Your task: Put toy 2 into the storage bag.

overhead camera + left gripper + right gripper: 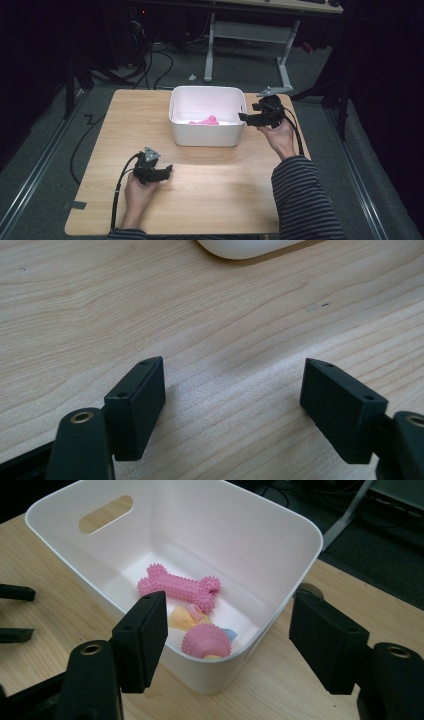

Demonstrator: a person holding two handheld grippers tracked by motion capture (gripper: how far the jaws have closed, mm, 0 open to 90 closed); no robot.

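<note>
The pink bone toy already lies inside the white bin at upper centre of the table, and with both the left gripper and right gripper released and empty, the placing looks finished.

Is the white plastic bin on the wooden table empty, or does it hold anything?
Not empty. The white plastic bin holds a pink spiky bone-shaped toy and a pink studded round toy lying on its floor.
</note>
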